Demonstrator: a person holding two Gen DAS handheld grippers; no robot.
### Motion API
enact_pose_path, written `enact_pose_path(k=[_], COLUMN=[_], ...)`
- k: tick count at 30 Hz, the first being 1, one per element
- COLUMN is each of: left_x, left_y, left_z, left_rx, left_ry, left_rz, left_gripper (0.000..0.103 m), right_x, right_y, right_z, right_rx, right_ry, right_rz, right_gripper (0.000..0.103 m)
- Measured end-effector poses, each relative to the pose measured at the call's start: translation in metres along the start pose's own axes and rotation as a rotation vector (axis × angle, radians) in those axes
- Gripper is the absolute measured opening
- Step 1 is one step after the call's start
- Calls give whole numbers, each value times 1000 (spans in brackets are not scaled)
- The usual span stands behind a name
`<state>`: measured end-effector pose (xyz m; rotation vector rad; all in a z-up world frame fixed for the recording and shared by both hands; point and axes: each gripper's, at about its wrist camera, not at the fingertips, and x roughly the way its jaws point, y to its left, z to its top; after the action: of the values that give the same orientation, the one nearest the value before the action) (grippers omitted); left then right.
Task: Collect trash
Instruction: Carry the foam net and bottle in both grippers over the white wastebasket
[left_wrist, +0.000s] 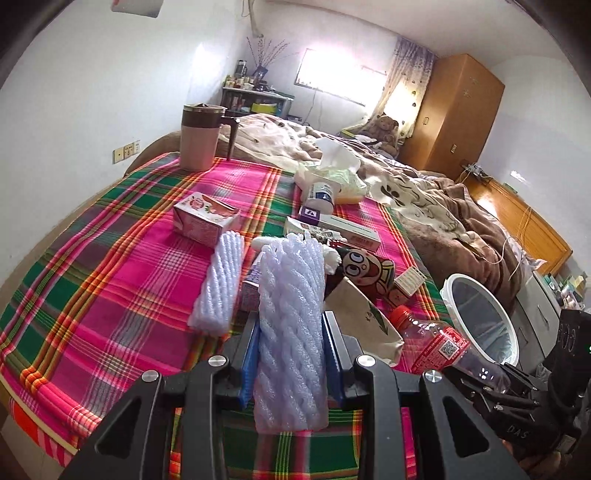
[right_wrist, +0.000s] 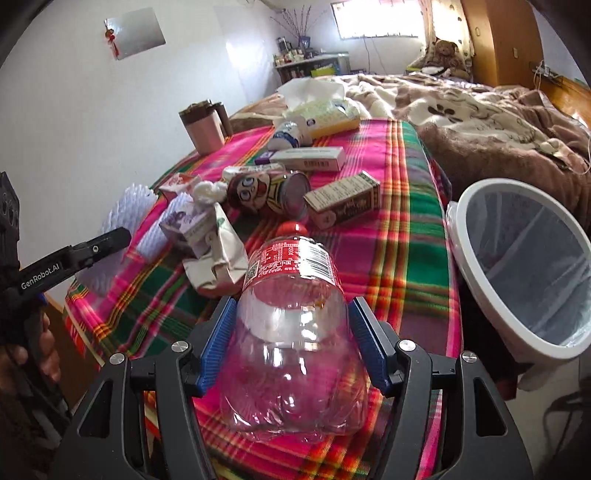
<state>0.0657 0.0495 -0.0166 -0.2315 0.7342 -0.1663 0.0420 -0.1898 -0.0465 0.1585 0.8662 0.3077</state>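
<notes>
My left gripper (left_wrist: 291, 332) is shut on a white foam net sleeve (left_wrist: 290, 295), whose blue pads press both its sides above the plaid blanket (left_wrist: 110, 295). A second foam sleeve (left_wrist: 218, 280) lies on the blanket just to its left. My right gripper (right_wrist: 291, 314) is shut on an empty clear plastic bottle (right_wrist: 291, 273) with a red cap and red label, cap pointing away. This bottle (left_wrist: 439, 343) also shows at the lower right of the left wrist view. A white bin (right_wrist: 517, 183) with a clear liner stands off the bed's right edge, right of the bottle.
On the blanket lie a red cartoon can (right_wrist: 266, 192), a brown carton (right_wrist: 343, 203), a crumpled paper bag (right_wrist: 221, 258), a purple carton (right_wrist: 184, 225), a pink carton (left_wrist: 207, 218), a long box (right_wrist: 306, 157), a tissue pack (right_wrist: 325, 114). A pink jug (left_wrist: 199, 136) stands far left.
</notes>
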Motion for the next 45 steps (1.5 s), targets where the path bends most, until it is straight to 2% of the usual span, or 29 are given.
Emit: enact_pose_path(k=[7,14,15,22,25,32,45], left_x=[8,10,10,6,4,6,36], left_y=[-4,-11,-12,-27,-35,-72,-177], left_z=[-4,-5,-5,-6,-3,9,21], left_rx=[9,31,36,61,79,144,265], left_ry=[28,42,43,38,27,2,13], left_rz=[-7,-17,-18,-44,-55,-105,-309], left_gripper=[32,32,32,32,32,32,32], right_x=[14,26,24,7,-8,-45,-78], right_y=[-3,-3,-3,-8,-12,-38,-115], right_z=[6,12,12,14,16,29,31], right_rx=[-6,-4,-5,2,15,75,223], right_ry=[137,206,192,101,40,-99,-231], right_rz=[-2,-17,-15,-22,5,-18,-225], right_gripper=[68,68,64,64,64,64,64])
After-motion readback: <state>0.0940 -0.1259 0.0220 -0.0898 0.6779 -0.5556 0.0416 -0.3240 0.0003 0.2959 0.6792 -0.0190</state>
